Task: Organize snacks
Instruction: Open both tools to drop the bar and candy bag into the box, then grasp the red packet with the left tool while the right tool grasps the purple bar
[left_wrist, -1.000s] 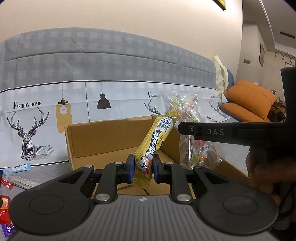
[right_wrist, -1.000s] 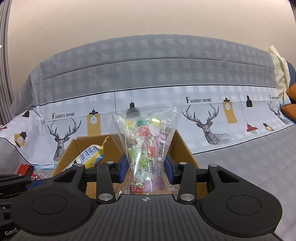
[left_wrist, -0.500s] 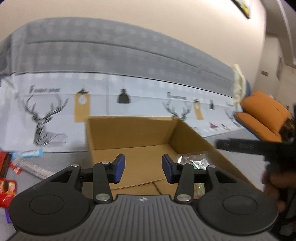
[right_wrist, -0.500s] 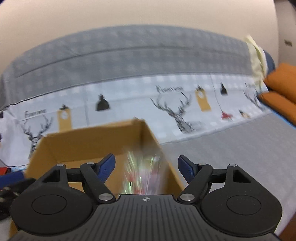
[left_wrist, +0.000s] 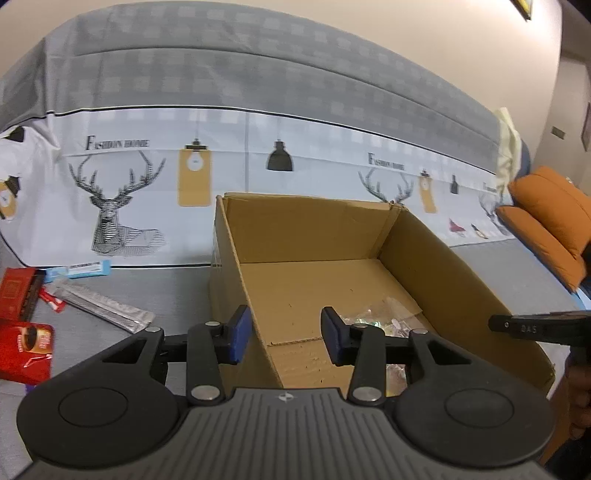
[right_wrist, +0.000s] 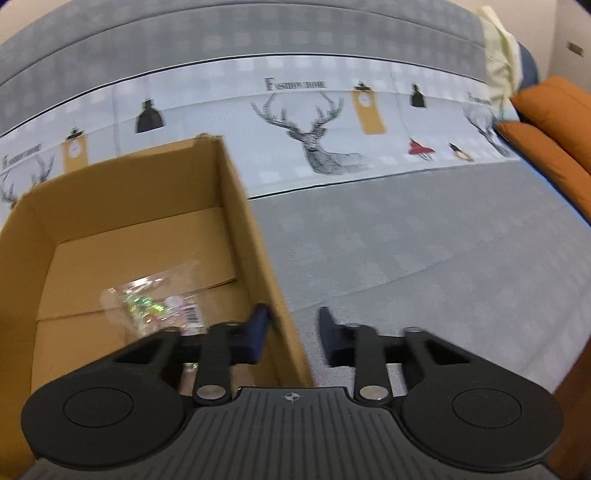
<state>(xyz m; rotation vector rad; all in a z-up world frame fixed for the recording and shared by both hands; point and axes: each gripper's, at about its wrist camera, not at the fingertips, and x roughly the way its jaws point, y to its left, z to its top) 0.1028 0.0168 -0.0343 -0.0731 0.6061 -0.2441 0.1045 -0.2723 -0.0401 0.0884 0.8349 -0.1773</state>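
An open cardboard box (left_wrist: 436, 254) (right_wrist: 240, 206) stands on the grey sofa seat. A clear bag of coloured candies (left_wrist: 380, 317) (right_wrist: 155, 302) lies on its floor. My left gripper (left_wrist: 284, 338) is open and empty, above the box's near left wall. My right gripper (right_wrist: 291, 334) is open and empty, straddling the box's right wall. The right gripper's body (left_wrist: 535, 326) shows at the right of the left wrist view. The yellow snack pack is not visible.
Loose snacks lie on the seat left of the box: a silver stick pack (left_wrist: 107, 308), a blue bar (left_wrist: 81, 269), red packets (left_wrist: 26, 349) and a red box (left_wrist: 16, 295). Orange cushions (right_wrist: 550, 147) sit at the right. The deer-print sofa back (left_wrist: 147, 184) rises behind.
Both grippers opened and let go: the yellow snack pack and the candy bag dropped into the box. The left gripper swung left, the right gripper swung right past the box wall.
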